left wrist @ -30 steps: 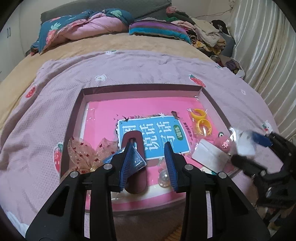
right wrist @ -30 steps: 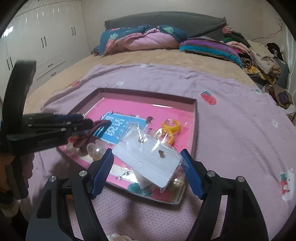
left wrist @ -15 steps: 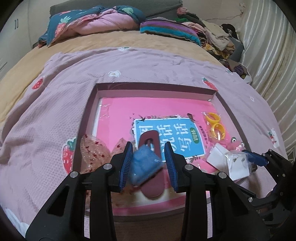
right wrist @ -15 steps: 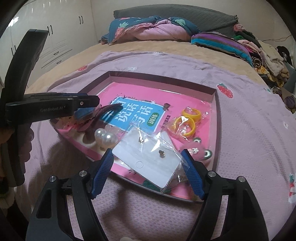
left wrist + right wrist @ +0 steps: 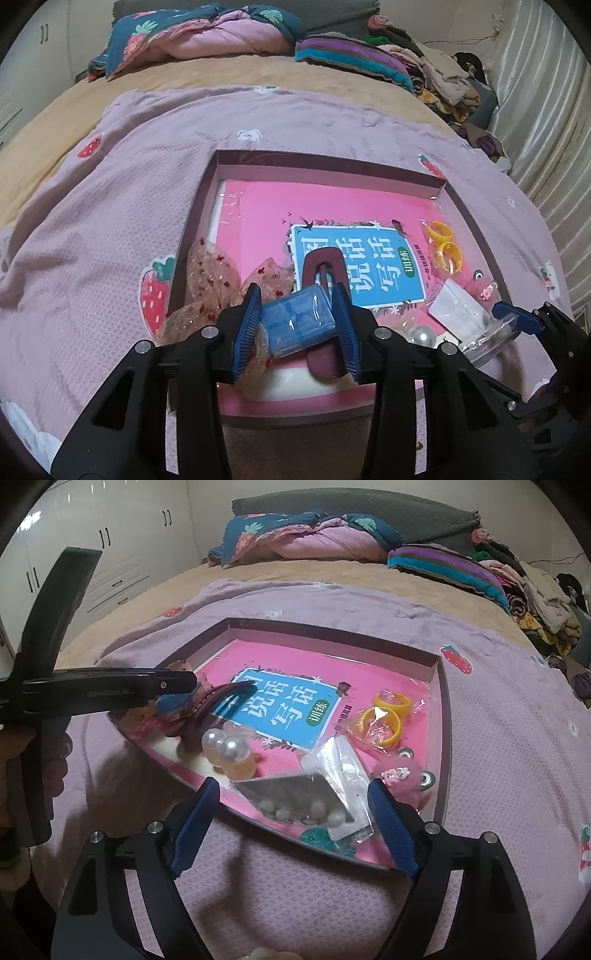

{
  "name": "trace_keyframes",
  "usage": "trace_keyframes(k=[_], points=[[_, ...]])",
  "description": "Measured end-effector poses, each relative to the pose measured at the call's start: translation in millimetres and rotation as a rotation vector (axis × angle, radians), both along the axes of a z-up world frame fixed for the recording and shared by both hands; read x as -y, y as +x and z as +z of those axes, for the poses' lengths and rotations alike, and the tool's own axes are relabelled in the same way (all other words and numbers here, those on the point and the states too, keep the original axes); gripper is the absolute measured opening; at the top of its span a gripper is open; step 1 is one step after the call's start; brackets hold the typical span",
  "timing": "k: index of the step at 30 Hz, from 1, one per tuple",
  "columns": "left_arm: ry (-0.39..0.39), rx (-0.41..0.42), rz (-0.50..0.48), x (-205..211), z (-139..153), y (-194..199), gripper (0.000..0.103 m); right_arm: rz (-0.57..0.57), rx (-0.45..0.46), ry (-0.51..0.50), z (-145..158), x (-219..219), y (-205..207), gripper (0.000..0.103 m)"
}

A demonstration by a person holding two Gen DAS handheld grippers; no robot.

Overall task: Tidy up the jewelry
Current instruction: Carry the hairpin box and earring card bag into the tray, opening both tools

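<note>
Blue wrapped packet (image 5: pixel 297 323) is sitting crosswise between my left gripper (image 5: pixel 297 325) fingers, which have just been easing apart, above the tray's (image 5: pixel 332 164) near-left corner. My right gripper (image 5: pixel 295 825), widening, is straddling the clear earring bag (image 5: pixel 332 775) at the tray's near edge, gripping nothing.

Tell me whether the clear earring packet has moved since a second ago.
Yes. In the right wrist view the clear earring packet has tipped off level and dropped toward the tray's near edge.
</note>
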State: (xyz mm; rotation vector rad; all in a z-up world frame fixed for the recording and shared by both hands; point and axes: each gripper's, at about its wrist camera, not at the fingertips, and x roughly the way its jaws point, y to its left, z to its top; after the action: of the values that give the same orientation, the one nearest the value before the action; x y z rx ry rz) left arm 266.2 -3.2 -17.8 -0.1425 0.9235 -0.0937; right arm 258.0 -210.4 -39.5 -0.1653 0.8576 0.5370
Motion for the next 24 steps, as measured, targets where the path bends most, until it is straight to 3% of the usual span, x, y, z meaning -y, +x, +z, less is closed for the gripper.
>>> trace_keyframes(k=[5, 13, 24], points=[[-0.002, 0.001, 0.009, -3, 3, -4, 0.035, 0.002, 0.007, 0.012, 5, 1, -5, 0.085], [-0.007, 0.028, 0.028, -9, 19, -13, 0.049, -0.02, 0.021, 0.046, 16, 8, -13, 0.089], [-0.017, 0.078, 0.056, -11, 49, -33, 0.078, -0.057, 0.062, 0.087, 36, 22, -31, 0.096]])
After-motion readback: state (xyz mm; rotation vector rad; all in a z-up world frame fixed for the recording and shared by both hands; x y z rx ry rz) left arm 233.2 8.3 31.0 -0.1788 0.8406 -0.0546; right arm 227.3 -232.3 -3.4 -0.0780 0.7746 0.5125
